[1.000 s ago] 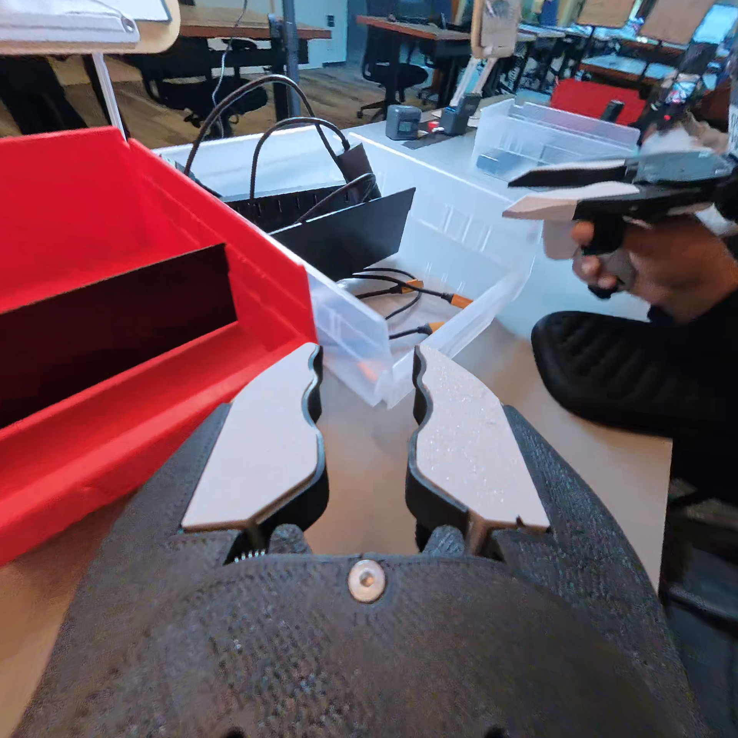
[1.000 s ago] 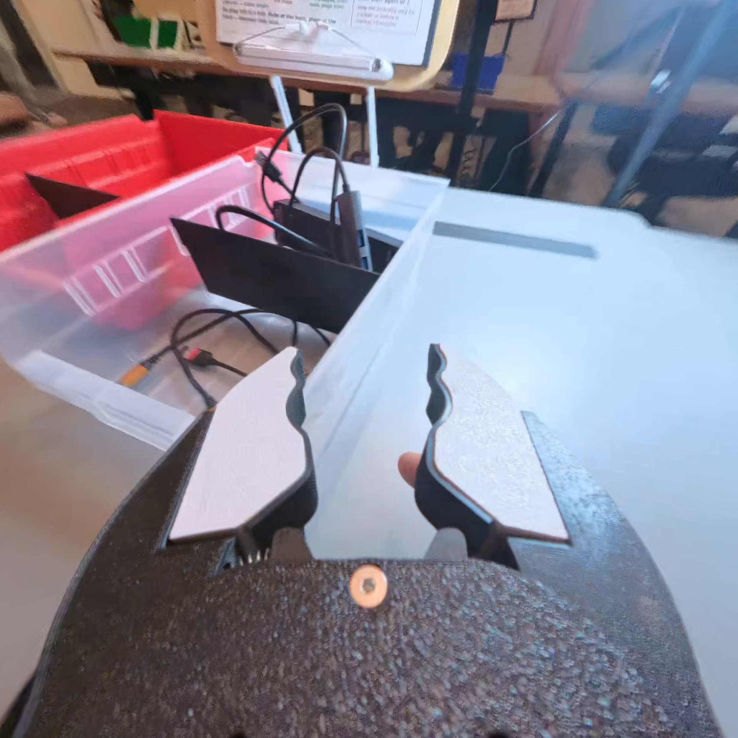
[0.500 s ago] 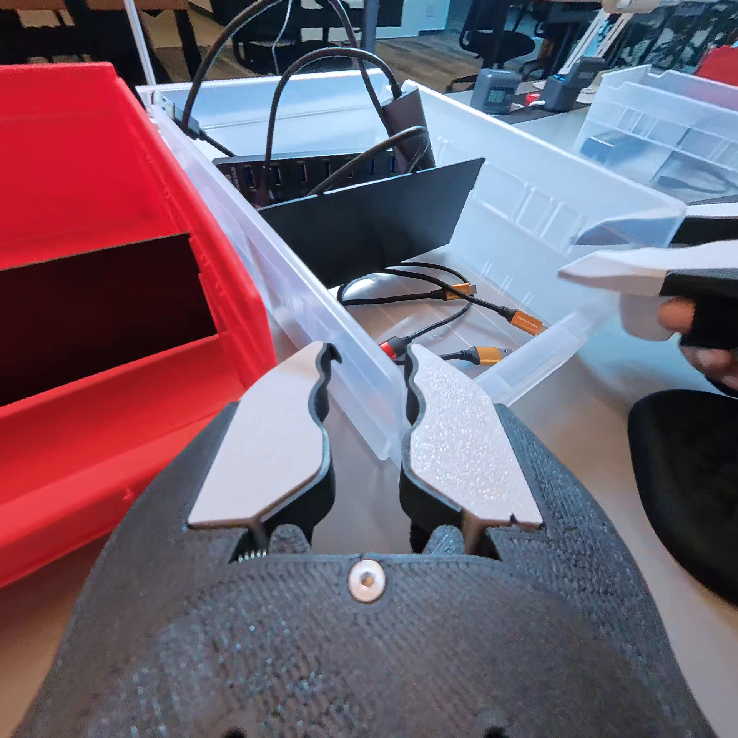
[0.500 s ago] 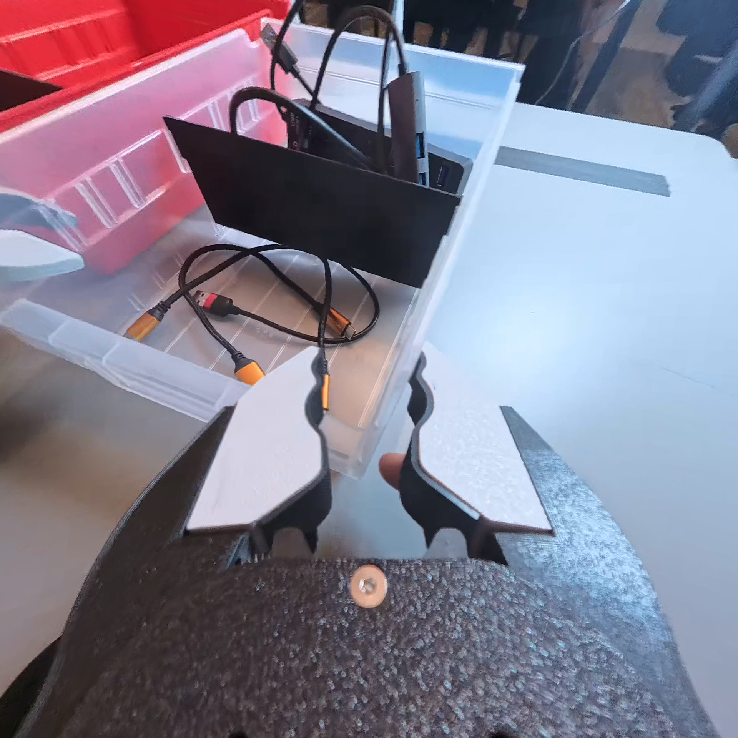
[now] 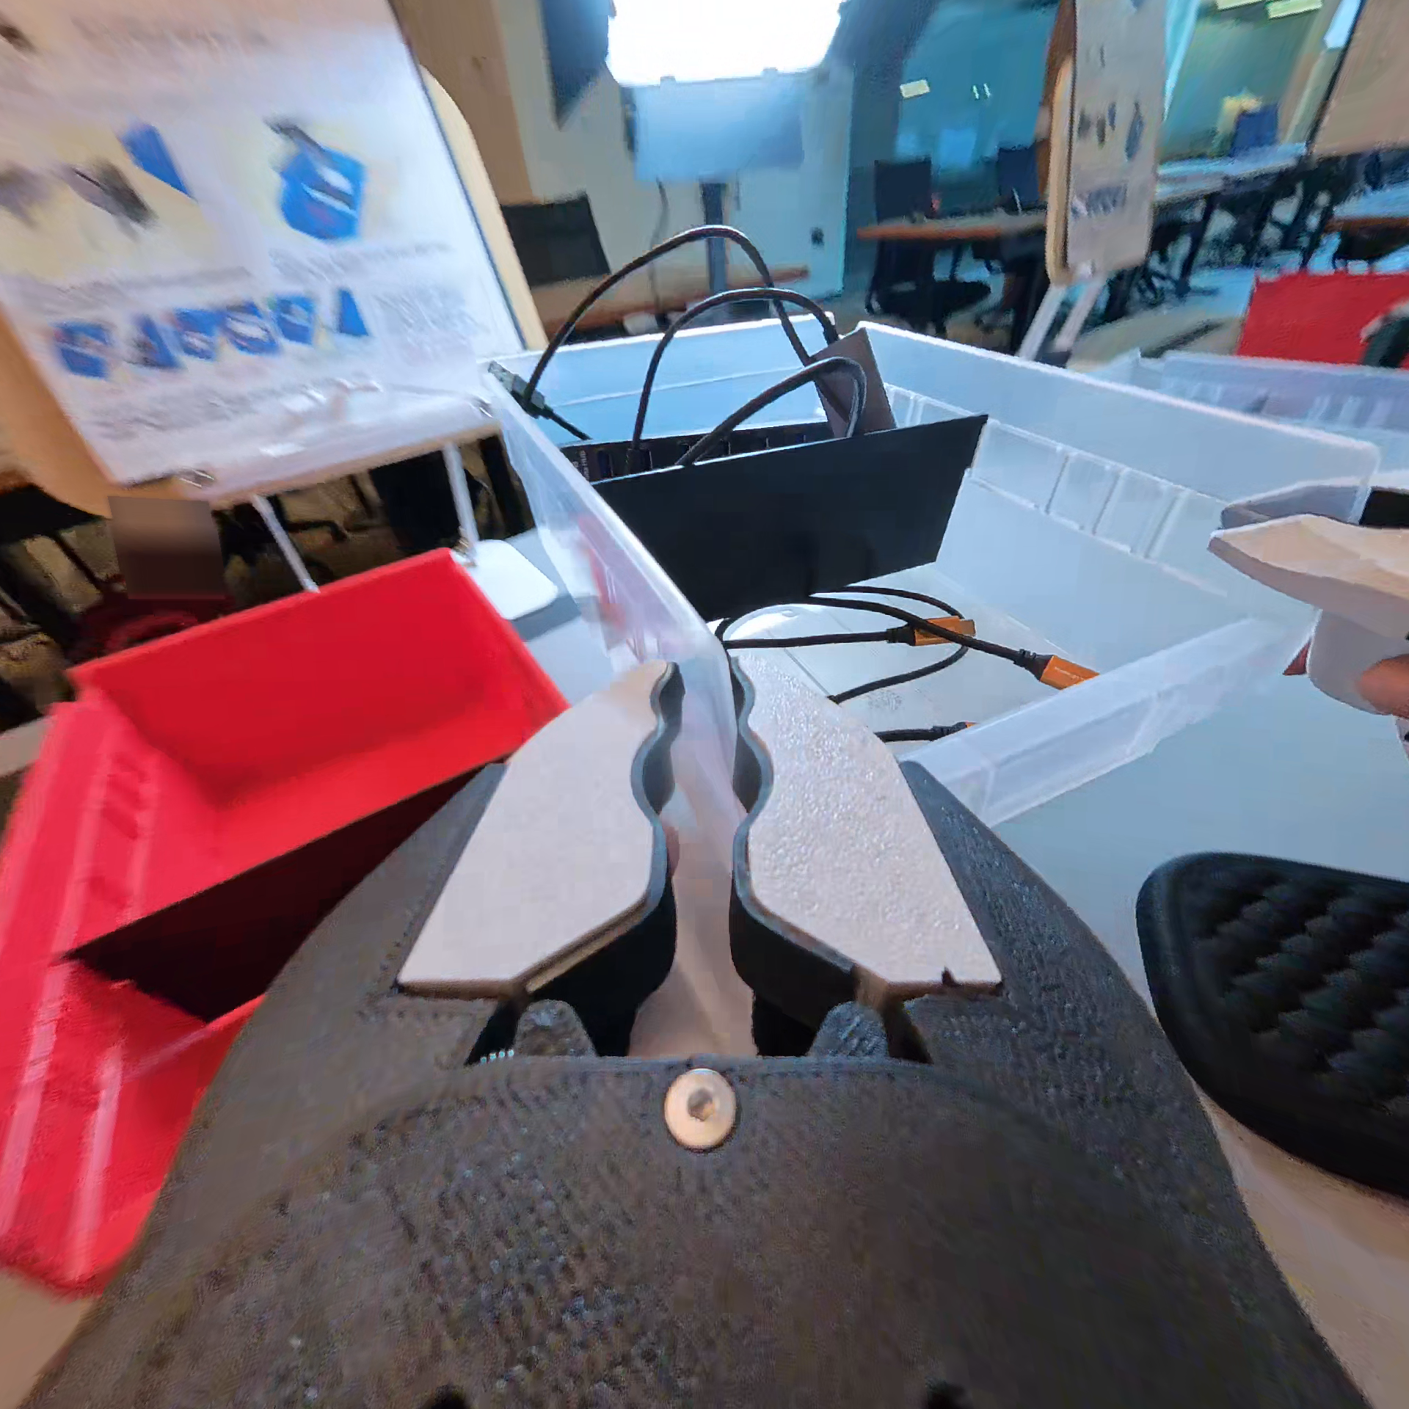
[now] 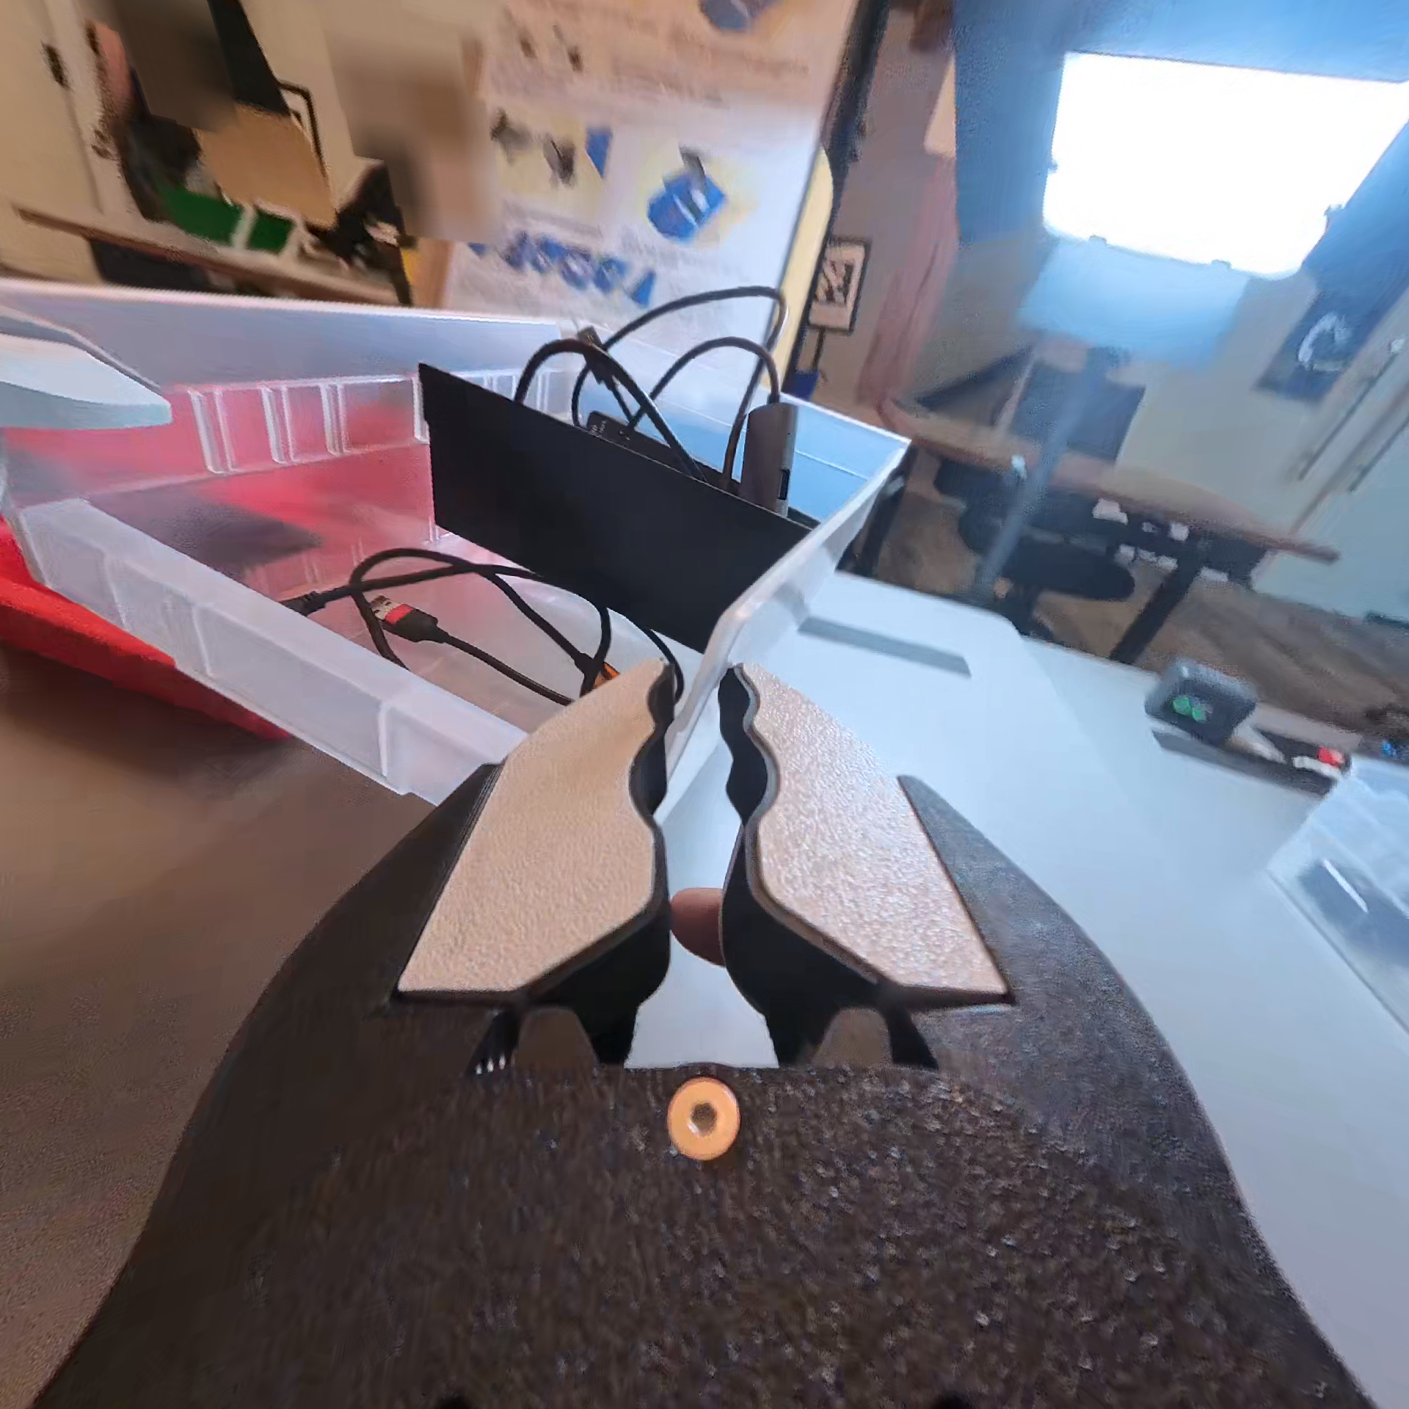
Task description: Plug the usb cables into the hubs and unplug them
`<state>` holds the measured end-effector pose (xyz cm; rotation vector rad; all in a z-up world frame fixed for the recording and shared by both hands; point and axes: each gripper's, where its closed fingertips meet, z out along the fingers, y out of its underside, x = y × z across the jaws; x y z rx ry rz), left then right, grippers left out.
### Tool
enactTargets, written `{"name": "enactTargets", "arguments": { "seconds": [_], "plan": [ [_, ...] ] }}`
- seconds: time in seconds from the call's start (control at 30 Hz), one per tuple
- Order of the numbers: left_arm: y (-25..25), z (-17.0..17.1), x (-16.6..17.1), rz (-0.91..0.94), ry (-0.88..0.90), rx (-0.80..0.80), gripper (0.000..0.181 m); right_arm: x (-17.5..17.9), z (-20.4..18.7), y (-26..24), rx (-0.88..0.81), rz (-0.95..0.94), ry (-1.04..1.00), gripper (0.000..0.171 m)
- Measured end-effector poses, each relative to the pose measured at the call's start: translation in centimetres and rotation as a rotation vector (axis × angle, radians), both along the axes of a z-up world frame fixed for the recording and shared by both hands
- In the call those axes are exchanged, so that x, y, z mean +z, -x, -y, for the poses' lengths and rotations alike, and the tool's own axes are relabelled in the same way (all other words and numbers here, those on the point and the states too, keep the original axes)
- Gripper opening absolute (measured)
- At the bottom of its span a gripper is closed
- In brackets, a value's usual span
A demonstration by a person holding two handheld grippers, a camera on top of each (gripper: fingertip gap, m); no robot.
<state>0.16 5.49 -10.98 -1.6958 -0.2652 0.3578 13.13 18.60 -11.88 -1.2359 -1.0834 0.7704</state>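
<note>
A clear plastic bin (image 5: 1128,488) holds a black divider (image 5: 778,518). Behind the divider stand a black USB hub (image 5: 610,457) and a slim grey hub (image 6: 770,450) with looping black cables. Loose USB cables with orange plugs (image 5: 1060,671) and a red plug (image 6: 393,610) lie in the bin's front part. My left gripper (image 5: 705,678) is shut on the bin's left wall (image 5: 648,602). My right gripper (image 6: 698,678) is shut on the bin's right wall (image 6: 762,602). Each gripper also shows at the edge of the other's view: the right one (image 5: 1311,556), the left one (image 6: 69,381).
A red bin (image 5: 305,724) sits just left of the clear bin. A black padded chair part (image 5: 1296,1014) is at the near right. On the white table (image 6: 1067,800) are a small grey device (image 6: 1201,701) and another clear bin (image 6: 1357,861). A sign board (image 5: 229,251) stands behind. The left gripper's tips are roughly 20 cm from the right gripper's.
Both grippers moved in over the clear bin's side walls and closed on them. Both views have swung upward and are blurred.
</note>
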Motion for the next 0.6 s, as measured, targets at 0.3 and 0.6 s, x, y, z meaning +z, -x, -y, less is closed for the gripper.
{"name": "enactTargets", "arguments": {
  "seconds": [0.3,0.6],
  "plan": [
    [4.3,17.8,6.8,-0.087,-0.141,0.313,0.009,7.5,15.0,8.0,0.337,-0.134,-0.009,0.013],
    [11.4,35.4,2.2,-0.009,-0.119,0.562,0.009,1.1,31.2,19.4,0.685,-0.040,0.103,0.017]
  ]
}}
